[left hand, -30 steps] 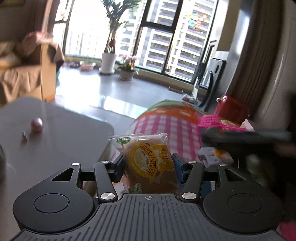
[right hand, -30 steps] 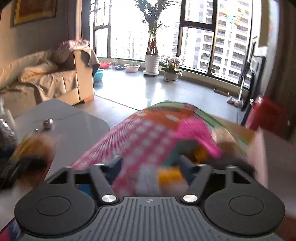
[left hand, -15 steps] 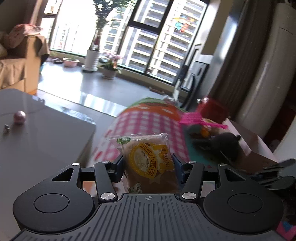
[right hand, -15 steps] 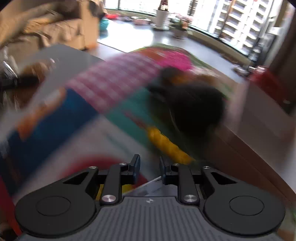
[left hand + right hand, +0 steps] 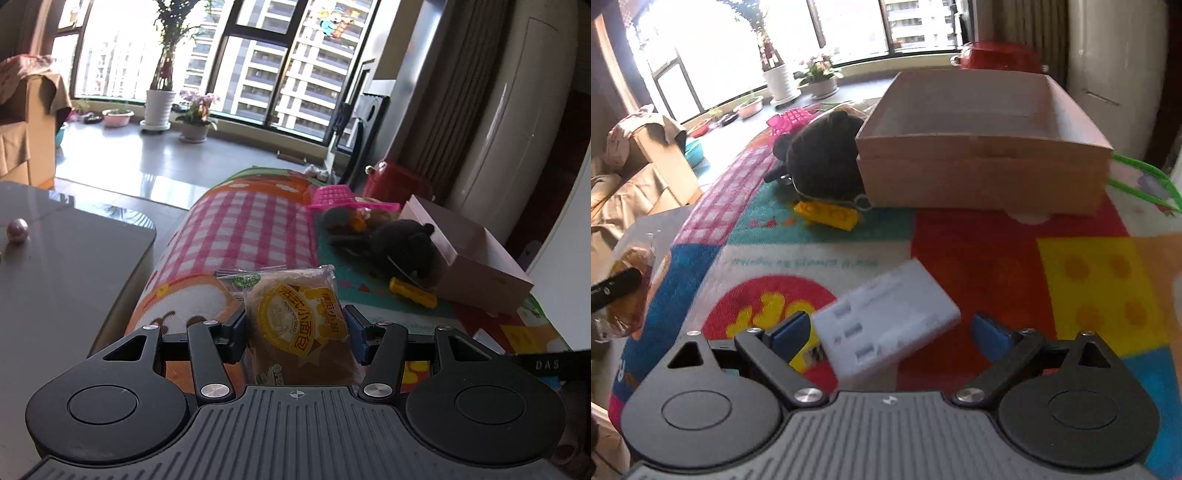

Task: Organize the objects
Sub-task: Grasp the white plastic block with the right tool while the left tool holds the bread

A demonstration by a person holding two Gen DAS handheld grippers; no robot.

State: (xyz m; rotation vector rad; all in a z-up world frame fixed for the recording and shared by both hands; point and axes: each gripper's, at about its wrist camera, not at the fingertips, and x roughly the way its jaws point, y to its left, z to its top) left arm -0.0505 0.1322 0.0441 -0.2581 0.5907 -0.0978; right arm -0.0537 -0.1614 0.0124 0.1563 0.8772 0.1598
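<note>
**Bread gripped, white case between spread tongs**

The left tongs (image 5: 295,328) are clenched on a packaged bread bun (image 5: 295,325), held above the play mat (image 5: 240,229). The right tongs (image 5: 890,332) are spread wide around a white plastic case (image 5: 886,325) lying on the mat, in front of the cardboard box (image 5: 982,177). A black plush toy (image 5: 823,158) touches the box's left side.

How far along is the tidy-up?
Early. Done: nothing visibly; the cardboard box looks empty. In hand: left gripper is shut on the bread packet; right gripper is open around the white case. Left: black plush, yellow brick, pink basket lie on the mat.
</note>
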